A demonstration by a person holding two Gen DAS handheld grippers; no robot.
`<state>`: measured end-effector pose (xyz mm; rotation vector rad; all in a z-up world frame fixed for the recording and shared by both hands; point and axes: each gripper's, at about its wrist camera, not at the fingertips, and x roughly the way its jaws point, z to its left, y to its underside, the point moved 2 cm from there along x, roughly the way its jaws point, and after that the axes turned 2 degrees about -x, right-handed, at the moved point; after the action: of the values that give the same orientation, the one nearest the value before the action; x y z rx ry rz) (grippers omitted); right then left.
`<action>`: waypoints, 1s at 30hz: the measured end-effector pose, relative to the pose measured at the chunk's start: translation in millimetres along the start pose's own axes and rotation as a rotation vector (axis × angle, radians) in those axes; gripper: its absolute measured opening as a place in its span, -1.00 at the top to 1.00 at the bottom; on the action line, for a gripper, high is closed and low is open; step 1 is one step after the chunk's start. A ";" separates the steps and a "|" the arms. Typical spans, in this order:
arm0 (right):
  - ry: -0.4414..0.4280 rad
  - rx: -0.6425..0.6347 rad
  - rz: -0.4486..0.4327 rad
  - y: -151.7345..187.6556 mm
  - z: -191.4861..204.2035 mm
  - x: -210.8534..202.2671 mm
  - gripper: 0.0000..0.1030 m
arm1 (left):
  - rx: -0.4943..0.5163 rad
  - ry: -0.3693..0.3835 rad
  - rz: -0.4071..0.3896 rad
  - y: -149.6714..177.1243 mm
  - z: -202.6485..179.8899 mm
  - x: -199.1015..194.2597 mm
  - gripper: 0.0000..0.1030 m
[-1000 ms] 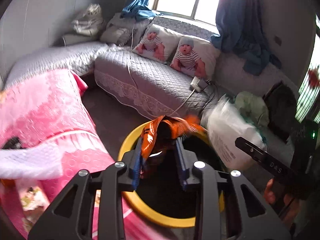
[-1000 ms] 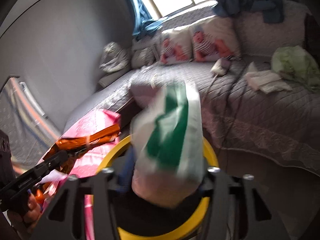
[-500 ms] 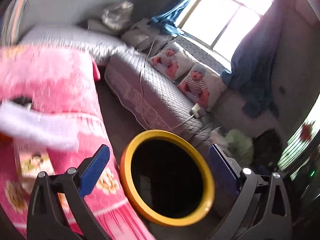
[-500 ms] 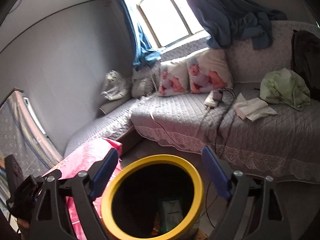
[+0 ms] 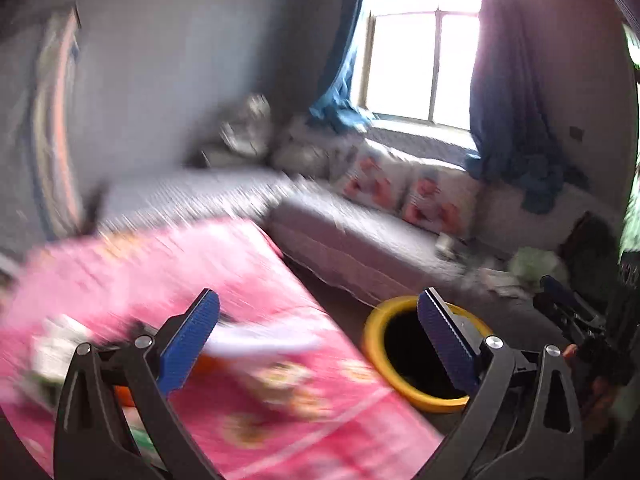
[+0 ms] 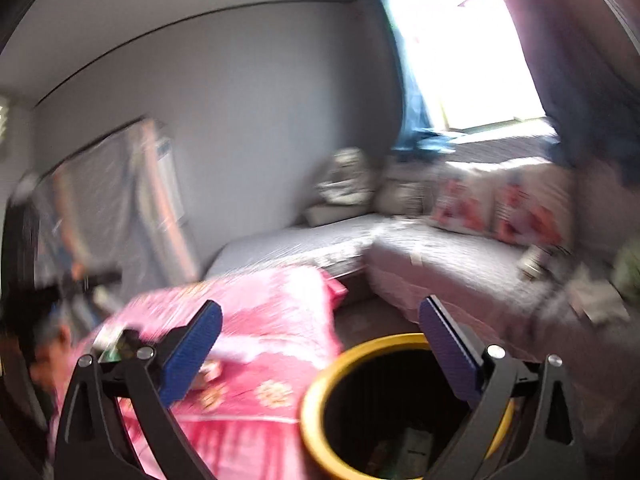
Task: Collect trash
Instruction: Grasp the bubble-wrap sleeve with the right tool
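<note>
Trash [image 5: 260, 342] (blurred white and orange pieces) lies on the pink tablecloth [image 5: 200, 280], just past the left gripper [image 5: 318, 334], whose blue pads stand spread wide with nothing between them. Right gripper [image 6: 320, 340] is opening, jaws empty, above the yellow-rimmed bin [image 6: 320, 384]; wrappers show dimly inside. Bin stands on bare floor between the cloth's hanging edge and the grey sofa [image 6: 460, 256].
</note>
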<state>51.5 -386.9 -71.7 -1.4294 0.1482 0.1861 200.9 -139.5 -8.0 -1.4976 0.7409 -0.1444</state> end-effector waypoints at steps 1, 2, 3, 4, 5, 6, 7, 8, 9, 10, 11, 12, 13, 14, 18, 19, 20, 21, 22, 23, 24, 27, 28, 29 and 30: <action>-0.034 -0.036 0.012 0.1 13.0 4.8 -0.84 | 0.020 -0.038 -0.041 -2.1 12.4 -18.0 -0.84; -0.062 -0.074 0.019 0.4 27.9 10.7 -0.84 | 0.034 -0.074 -0.071 -3.5 24.4 -33.4 -0.84; -0.079 -0.110 0.027 1.0 40.1 16.8 -0.84 | 0.043 -0.116 -0.091 -4.2 36.7 -46.9 -0.84; -0.085 -0.140 0.037 2.3 51.3 22.6 -0.84 | 0.053 -0.177 -0.098 -2.7 52.1 -61.0 -0.84; -0.090 -0.190 0.051 3.2 65.5 32.4 -0.84 | 0.057 -0.224 -0.087 -1.0 65.4 -69.9 -0.84; -0.093 -0.221 0.062 4.6 72.8 38.7 -0.84 | 0.053 -0.250 -0.076 2.4 75.4 -76.7 -0.84; -0.104 -0.262 0.086 6.0 83.1 49.0 -0.84 | 0.030 -0.274 -0.060 9.1 91.7 -87.0 -0.84; -0.129 -0.299 0.116 7.5 93.5 59.9 -0.84 | 0.004 -0.282 -0.046 15.2 103.3 -94.0 -0.84; -0.146 -0.325 0.139 10.7 101.3 66.8 -0.84 | -0.027 -0.286 -0.023 24.1 115.1 -101.1 -0.84; -0.156 -0.364 0.171 13.3 111.8 78.1 -0.84 | -0.050 -0.288 -0.006 32.4 122.6 -105.8 -0.84; -0.158 -0.394 0.190 16.9 118.5 87.1 -0.84 | -0.081 -0.293 0.017 44.7 132.9 -111.8 -0.84; -0.162 -0.452 0.224 19.4 131.1 102.1 -0.84 | -0.102 -0.300 0.034 56.0 140.0 -116.4 -0.84; -0.164 -0.489 0.247 23.0 139.6 113.4 -0.84 | -0.120 -0.305 0.049 66.0 145.2 -118.8 -0.84; -0.166 -0.526 0.275 27.0 147.5 127.0 -0.84 | -0.141 -0.305 0.071 79.0 150.6 -120.4 -0.84; -0.193 -0.630 0.387 43.1 177.5 174.6 -0.84 | -0.223 -0.256 0.132 116.8 161.1 -117.9 -0.84; -0.192 -0.655 0.412 46.7 185.1 186.7 -0.84 | -0.241 -0.241 0.140 121.7 162.5 -115.3 -0.84; -0.191 -0.671 0.429 50.8 189.2 195.9 -0.84 | -0.249 -0.231 0.142 125.4 166.8 -117.6 -0.84; -0.194 -0.689 0.453 54.2 195.3 207.2 -0.83 | -0.250 -0.218 0.142 127.7 166.4 -116.0 -0.84; -0.197 -0.700 0.477 57.2 199.8 217.8 -0.81 | -0.246 -0.207 0.140 128.3 165.9 -114.7 -0.84; -0.196 -0.708 0.503 59.8 203.2 228.7 -0.78 | -0.232 -0.196 0.137 128.9 161.5 -114.0 -0.84; -0.197 -0.711 0.524 61.6 206.2 237.7 -0.70 | -0.216 -0.195 0.137 128.3 159.2 -111.4 -0.84; -0.195 -0.709 0.574 64.7 211.5 260.6 -0.67 | -0.176 -0.206 0.148 131.5 156.6 -101.3 -0.84; -0.185 -0.714 0.592 66.3 212.6 269.6 -0.63 | -0.182 -0.186 0.163 134.1 155.9 -97.5 -0.84; -0.183 -0.713 0.612 68.2 213.1 278.3 -0.61 | -0.194 -0.165 0.175 136.8 156.9 -95.8 -0.84; -0.184 -0.707 0.628 69.0 213.2 285.4 -0.57 | -0.206 -0.150 0.186 139.5 157.8 -95.2 -0.84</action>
<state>313.1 -155.6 -170.2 -2.0191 0.4069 0.9578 160.8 59.0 -119.5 -1.6053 0.7875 0.1882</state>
